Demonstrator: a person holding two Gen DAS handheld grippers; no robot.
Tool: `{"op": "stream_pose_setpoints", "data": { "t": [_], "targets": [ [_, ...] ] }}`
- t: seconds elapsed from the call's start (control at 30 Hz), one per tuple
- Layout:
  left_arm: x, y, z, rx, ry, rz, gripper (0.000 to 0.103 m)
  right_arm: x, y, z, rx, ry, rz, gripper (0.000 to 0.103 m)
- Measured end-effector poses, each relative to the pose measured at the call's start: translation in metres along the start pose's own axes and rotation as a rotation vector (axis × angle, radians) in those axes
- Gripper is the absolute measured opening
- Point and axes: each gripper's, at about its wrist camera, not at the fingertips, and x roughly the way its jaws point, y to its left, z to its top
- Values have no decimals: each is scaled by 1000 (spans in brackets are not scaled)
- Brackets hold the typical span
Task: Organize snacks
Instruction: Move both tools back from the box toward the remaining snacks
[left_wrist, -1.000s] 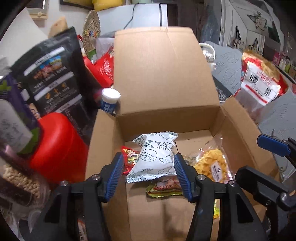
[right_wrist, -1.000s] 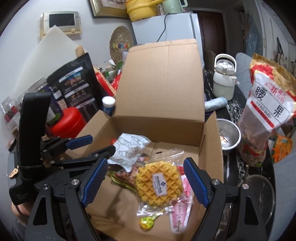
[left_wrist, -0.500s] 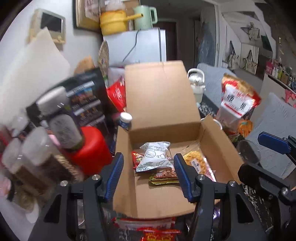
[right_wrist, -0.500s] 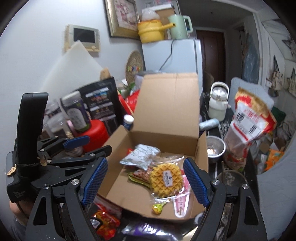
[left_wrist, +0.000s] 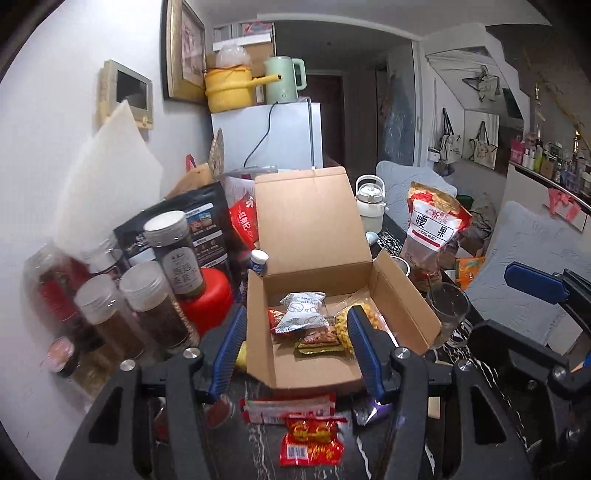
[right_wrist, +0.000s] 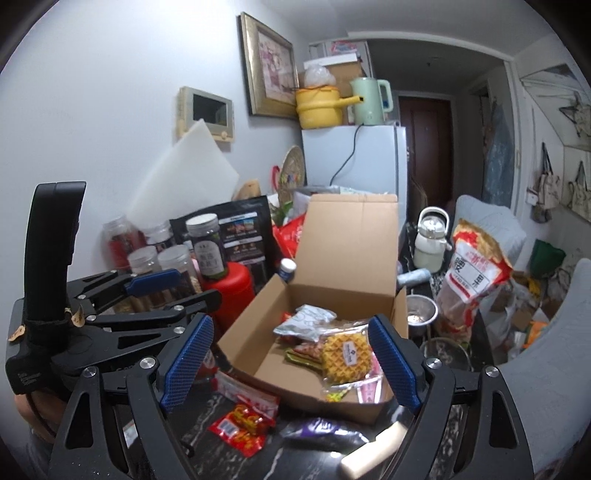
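Cluttered dark marbled desk against a white wall, small room. Left to right in the left wrist view: clear jars with white lids, a red canister with a dark jar standing on it, a black pouch leaning behind, a white fridge at the back with a yellow pot and a green kettle on top, a white jug, a big bag of nuts, a drinking glass, grey chairs at the right.

Left gripper is tilted down toward the desk, jaws part open and just been opening slightly, nothing between them. Right gripper is just beside it on the right, also tilted down, jaws wide, nothing held. In the right wrist view the left gripper's body sits at the left edge with a hand under it.

Open cardboard box stands mid-desk, lid flap upright at the back. Inside, left to right: a small red packet mostly covered, a white printed packet on top, a green-edged packet below it, a wrapped waffle at the right end, a pink packet under it.

On the desk just in front of the box: a red snack packet, a purple wrapper, a pale bar.
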Motion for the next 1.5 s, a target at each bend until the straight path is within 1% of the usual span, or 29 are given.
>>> {"op": "stream_pose_setpoints", "data": {
  "t": [0.03, 0.07, 0.1, 0.2, 0.5, 0.57, 0.73, 0.93, 1.1, 1.17, 1.2, 1.33, 1.4, 1.5],
  "targets": [
    [-5, 0, -2, 4, -6, 5, 62, -5, 2, -2, -4, -5, 3, 87],
    [-13, 0, -5, 8, -17, 7, 70, -10, 5, -4, -8, -9, 6, 87],
    [-20, 0, -8, 10, -30, 8, 71, -14, 8, -6, -12, -13, 8, 87],
    [-32, 2, -16, 6, -44, 11, 71, -27, 16, -12, -19, -26, 13, 88],
    [-47, 5, -51, 2, -14, -40, 71, -45, 33, -42, -17, -19, 32, 89],
    [-47, 6, -59, 3, -2, -57, 71, -45, 36, -50, -22, -10, 28, 89],
    [-43, 9, -88, -13, 62, -97, 71, -41, 40, -75, -7, 28, 9, 89],
    [-32, 15, -123, -47, 131, -110, 71, -37, 43, -108, 32, 79, 12, 89],
    [-19, 23, -147, -74, 195, -112, 71, -23, 49, -128, 50, 125, 10, 89],
    [-15, 28, -156, -92, 202, -97, 71, -15, 50, -135, 73, 139, 20, 89],
    [-13, 32, -161, -105, 202, -75, 71, -11, 50, -140, 94, 143, 23, 89],
    [-6, 40, -173, -98, 208, -31, 71, 7, 56, -155, 106, 162, 24, 89],
    [-2, 44, -179, -95, 223, -23, 71, 18, 59, -162, 102, 182, 20, 89],
    [10, 54, -188, -120, 257, -23, 71, 41, 62, -171, 120, 234, 28, 89]
  ]
}}
